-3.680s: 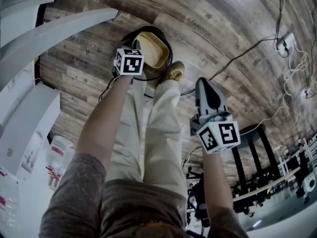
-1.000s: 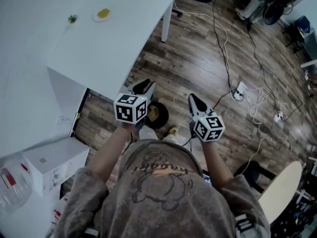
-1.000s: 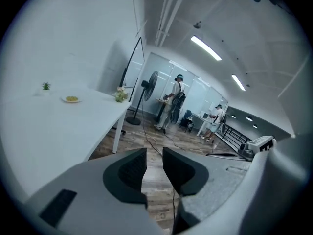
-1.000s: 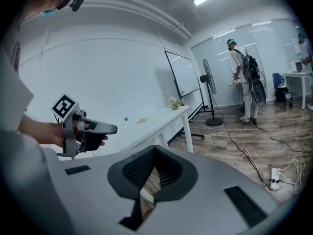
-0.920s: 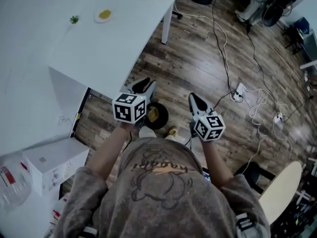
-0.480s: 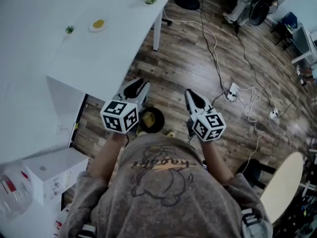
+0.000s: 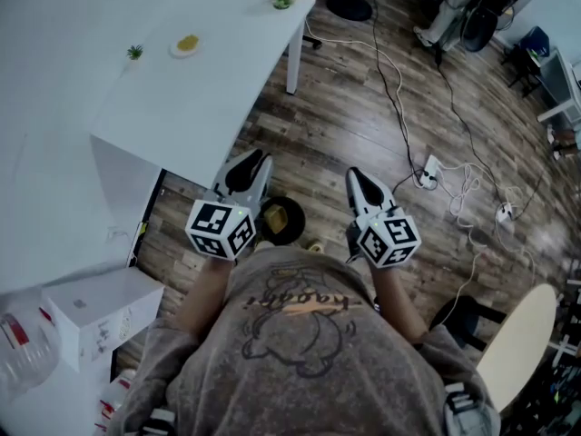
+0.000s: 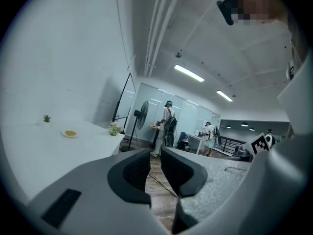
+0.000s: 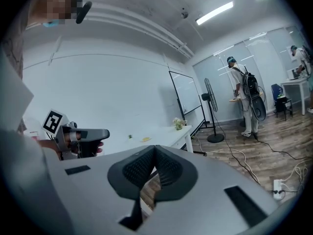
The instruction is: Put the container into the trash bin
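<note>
The left hand-held gripper (image 8: 155, 155) is closing its jaws on nothing. The right hand-held gripper (image 9: 154, 153) is shut and empty. The yellowish container (image 7: 270, 216) lies inside the black trash bin (image 7: 293, 231) on the floor. It seems light and thin-walled, best gripped at its rim.
</note>
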`<act>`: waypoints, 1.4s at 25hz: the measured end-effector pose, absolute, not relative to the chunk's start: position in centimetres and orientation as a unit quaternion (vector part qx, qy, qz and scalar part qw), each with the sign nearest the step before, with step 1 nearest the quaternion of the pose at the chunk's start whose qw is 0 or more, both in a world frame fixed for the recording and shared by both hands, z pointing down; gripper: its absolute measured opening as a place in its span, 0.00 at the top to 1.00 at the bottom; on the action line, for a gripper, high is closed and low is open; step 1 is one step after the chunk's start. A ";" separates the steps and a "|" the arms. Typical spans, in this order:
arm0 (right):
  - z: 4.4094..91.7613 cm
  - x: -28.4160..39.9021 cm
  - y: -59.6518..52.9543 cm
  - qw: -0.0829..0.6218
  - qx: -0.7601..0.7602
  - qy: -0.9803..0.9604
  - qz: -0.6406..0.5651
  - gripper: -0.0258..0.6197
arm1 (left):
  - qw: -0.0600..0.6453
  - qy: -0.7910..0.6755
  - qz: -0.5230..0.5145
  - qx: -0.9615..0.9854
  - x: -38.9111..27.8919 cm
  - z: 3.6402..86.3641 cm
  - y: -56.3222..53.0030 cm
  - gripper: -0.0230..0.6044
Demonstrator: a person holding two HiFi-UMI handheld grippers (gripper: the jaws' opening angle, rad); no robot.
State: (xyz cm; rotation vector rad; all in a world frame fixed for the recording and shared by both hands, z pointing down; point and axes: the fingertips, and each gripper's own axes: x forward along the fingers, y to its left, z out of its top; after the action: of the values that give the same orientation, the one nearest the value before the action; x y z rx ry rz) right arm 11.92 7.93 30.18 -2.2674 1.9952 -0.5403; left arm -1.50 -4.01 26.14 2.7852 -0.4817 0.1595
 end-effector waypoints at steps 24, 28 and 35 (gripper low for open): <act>32.9 9.0 8.9 0.008 -0.726 0.672 -0.147 0.96 | 0.158 -0.183 0.055 0.969 -4.7 31.4 -2.8 0.96; 33.9 8.5 8.8 0.000 -0.727 0.669 -0.153 0.96 | 0.165 -0.186 0.060 0.967 -5.0 32.7 -2.7 0.96; 35.9 8.2 8.1 -0.004 -0.724 0.672 -0.156 0.96 | 0.169 -0.193 0.066 0.964 -5.2 34.6 -3.6 0.96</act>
State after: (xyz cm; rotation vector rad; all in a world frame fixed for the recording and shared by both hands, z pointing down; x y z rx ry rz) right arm 8.21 8.07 35.88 -2.2809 2.1163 -0.4913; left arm -5.25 -3.60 34.64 2.7417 -0.5499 0.1863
